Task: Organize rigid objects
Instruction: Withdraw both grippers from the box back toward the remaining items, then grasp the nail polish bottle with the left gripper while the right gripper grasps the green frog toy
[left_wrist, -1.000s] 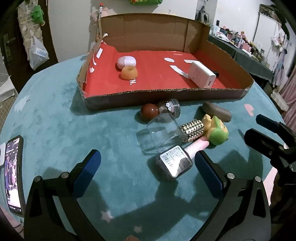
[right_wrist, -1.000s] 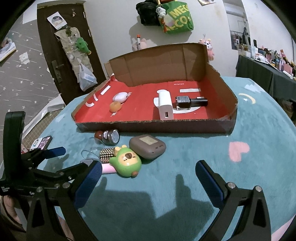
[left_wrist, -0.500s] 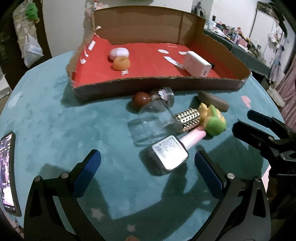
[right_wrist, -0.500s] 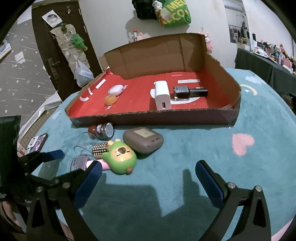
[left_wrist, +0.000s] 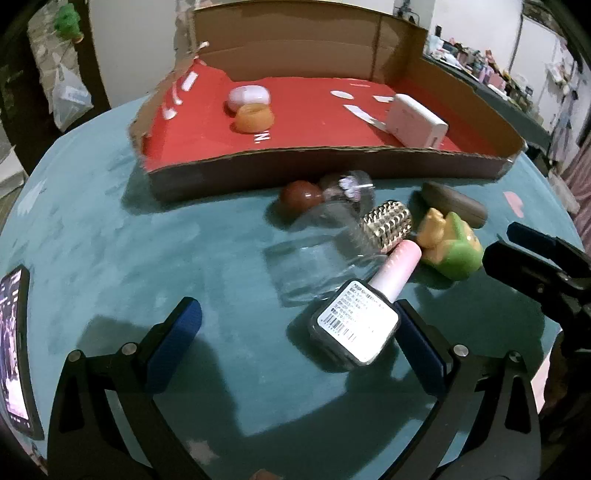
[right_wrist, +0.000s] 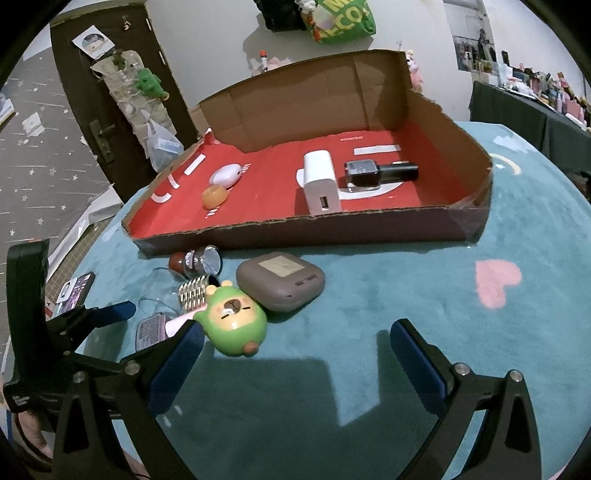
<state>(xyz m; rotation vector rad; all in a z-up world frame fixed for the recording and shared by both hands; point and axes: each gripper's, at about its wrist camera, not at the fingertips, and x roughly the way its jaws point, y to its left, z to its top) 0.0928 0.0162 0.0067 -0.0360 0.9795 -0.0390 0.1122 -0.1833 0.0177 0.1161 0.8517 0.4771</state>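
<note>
The table is covered in a teal cloth — short, plush pile, matt. The box is raw brown corrugated cardboard with torn, rough edges; its floor is smooth red printed paper. Inside, the white charger looks like matt hard plastic. In front of the box, the clear bottle is glossy glass with a studded, shiny gold metal-looking cap. The green bear figure is smooth, glossy plastic — the grey-brown case beside it is matt. The gripper pads are blue, finely ribbed rubber-like material on black plastic frames.
</note>
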